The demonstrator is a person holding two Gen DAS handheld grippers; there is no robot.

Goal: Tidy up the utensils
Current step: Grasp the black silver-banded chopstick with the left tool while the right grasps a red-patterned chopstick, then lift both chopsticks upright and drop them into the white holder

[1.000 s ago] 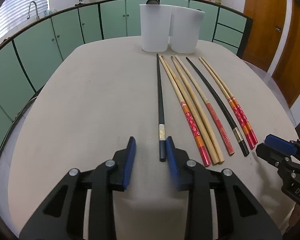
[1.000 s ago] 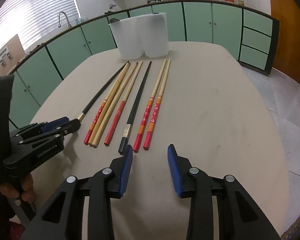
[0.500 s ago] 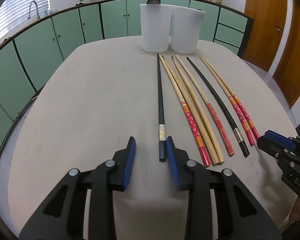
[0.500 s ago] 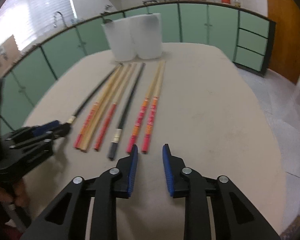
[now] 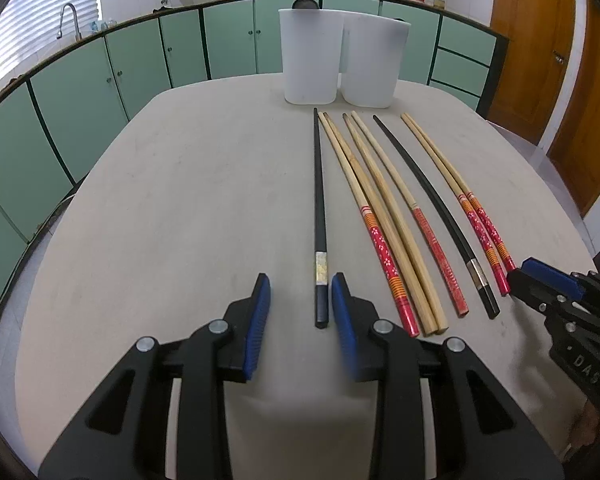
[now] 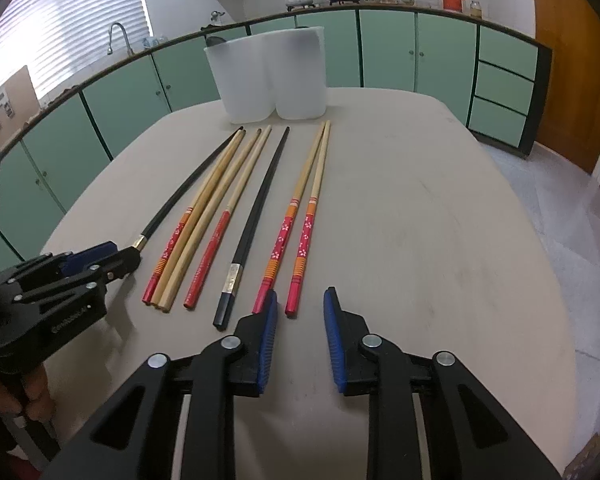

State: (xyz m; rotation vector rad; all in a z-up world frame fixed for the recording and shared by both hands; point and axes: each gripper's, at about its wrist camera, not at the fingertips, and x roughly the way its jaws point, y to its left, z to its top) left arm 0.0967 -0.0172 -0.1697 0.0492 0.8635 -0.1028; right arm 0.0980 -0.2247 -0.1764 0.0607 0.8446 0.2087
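Observation:
Several long chopsticks lie side by side on the beige table (image 5: 172, 208). In the left wrist view my left gripper (image 5: 300, 316) stands open, with the near end of a black chopstick (image 5: 320, 216) between its blue pads, close to the right one and not pinched. In the right wrist view the jaws of my right gripper (image 6: 300, 332) are closing. The red end of the rightmost bamboo chopstick (image 6: 306, 236) lies between its fingertips, untouched by the pads. Its twin (image 6: 284, 236) ends beside the left fingertip.
Two white plastic containers (image 5: 310, 60) (image 5: 374, 64) stand together at the table's far edge, behind the chopstick tips. Green cabinets ring the room. Each gripper shows in the other's view: the right gripper (image 5: 540, 284), and the left gripper (image 6: 112, 260) in a hand.
The right gripper's jaws have drawn closer together around the red chopstick's near end. The left gripper and the chopsticks have not moved.

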